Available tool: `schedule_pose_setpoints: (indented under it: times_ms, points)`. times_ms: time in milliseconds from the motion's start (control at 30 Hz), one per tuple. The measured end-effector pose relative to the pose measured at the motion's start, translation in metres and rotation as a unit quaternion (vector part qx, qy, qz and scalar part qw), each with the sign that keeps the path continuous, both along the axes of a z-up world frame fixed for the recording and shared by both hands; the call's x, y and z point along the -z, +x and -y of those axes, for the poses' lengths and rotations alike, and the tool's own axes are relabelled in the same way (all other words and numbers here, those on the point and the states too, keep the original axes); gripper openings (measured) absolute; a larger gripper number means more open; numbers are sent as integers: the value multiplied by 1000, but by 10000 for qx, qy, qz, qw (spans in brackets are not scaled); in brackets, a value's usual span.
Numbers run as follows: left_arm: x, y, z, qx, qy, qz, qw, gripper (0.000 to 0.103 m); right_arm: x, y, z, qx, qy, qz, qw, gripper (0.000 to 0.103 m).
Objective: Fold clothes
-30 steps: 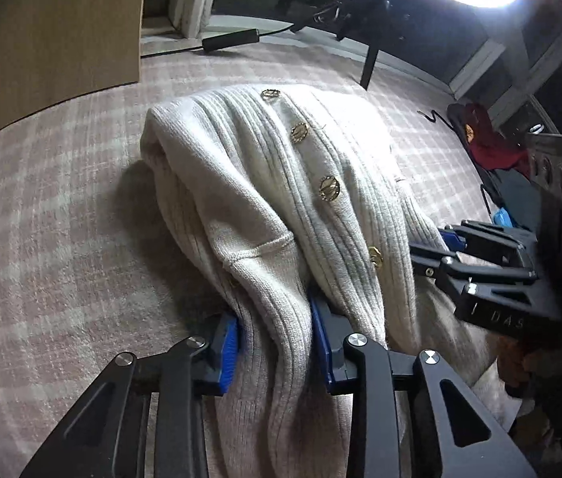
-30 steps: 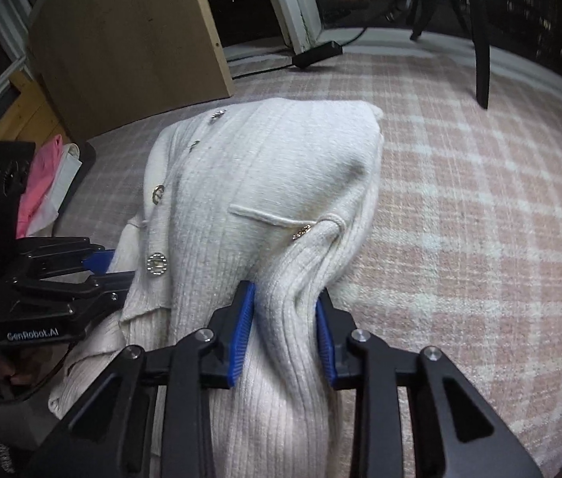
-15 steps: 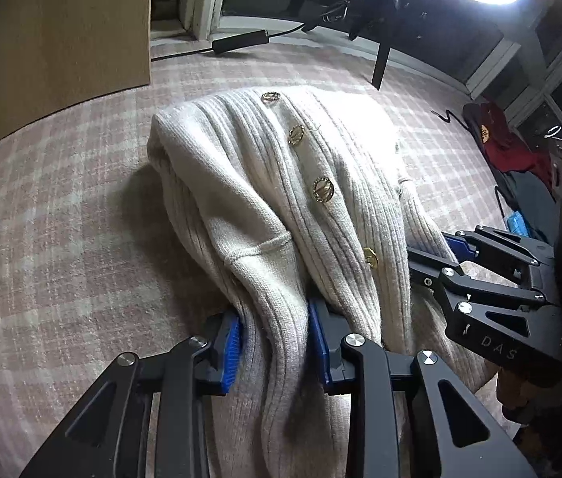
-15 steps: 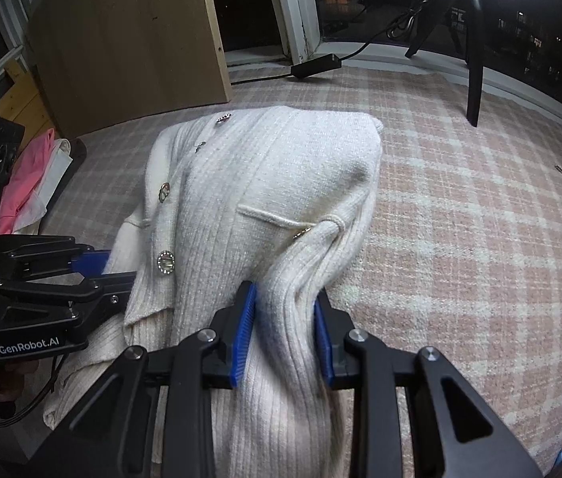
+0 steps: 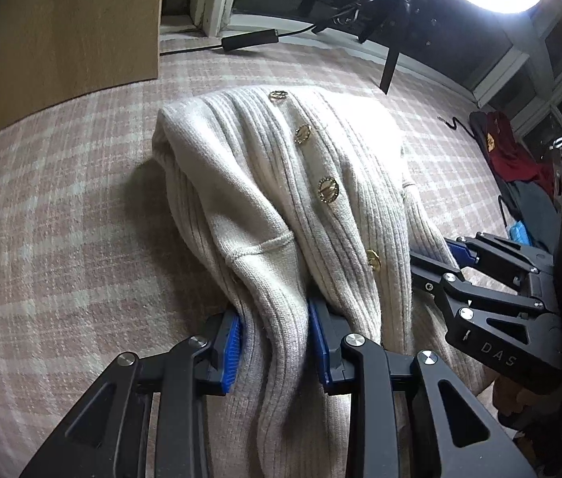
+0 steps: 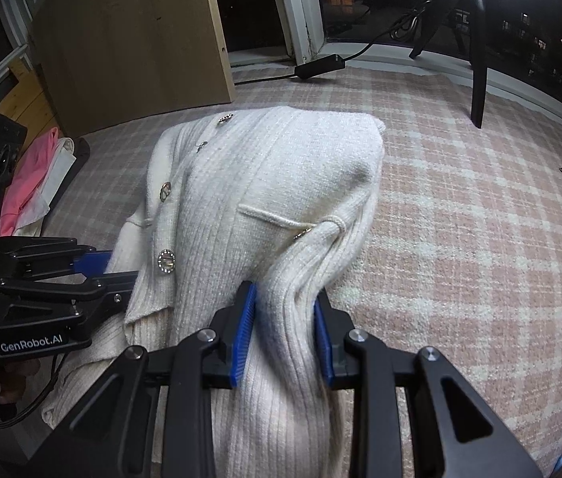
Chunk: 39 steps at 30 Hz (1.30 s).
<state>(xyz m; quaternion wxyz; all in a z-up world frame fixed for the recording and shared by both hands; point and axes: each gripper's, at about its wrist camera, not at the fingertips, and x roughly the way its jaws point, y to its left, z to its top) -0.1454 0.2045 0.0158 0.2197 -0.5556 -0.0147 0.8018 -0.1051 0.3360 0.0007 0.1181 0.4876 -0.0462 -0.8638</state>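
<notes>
Both claws have drawn back a touch, the cream cardigan (image 5: pixel 281 207) stretching toward the cameras over the plaid rug (image 5: pixel 62 219). Left claw (image 5: pixel 275 342) clamps ribbed knit; right claw (image 6: pixel 283 330) clamps a sleeve fold. Right view alone shows pink clothing (image 6: pixel 26 183) and "GenRobot.AI"; left view reads "DAS".

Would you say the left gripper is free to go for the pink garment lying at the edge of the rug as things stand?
Probably not yet. The left gripper is shut on the cream cardigan, as is the right gripper. The pink garment lies uncovered on the left gripper's side, so only the held cardigan stands in the way.
</notes>
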Motion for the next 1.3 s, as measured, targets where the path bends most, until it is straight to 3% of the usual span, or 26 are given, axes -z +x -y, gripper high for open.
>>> schedule_pose_setpoints:
  times_ms: [667,867,1167,1300]
  points:
    - [-3,-1,2,-58,2,70,10000,28,2,-1,1,19,168,-71,9998,28]
    - [-16,1,3,-29,44,-49,10000,26,-7,1,0,17,139,-150,9998,24]
    - [-58,19,15,-73,98,-416,9991,10,-44,18,4,-22,-42,-486,9988,19]
    - [-54,24,24,-60,295,-334,9990,0,-49,25,6,-27,-10,-480,9988,18]
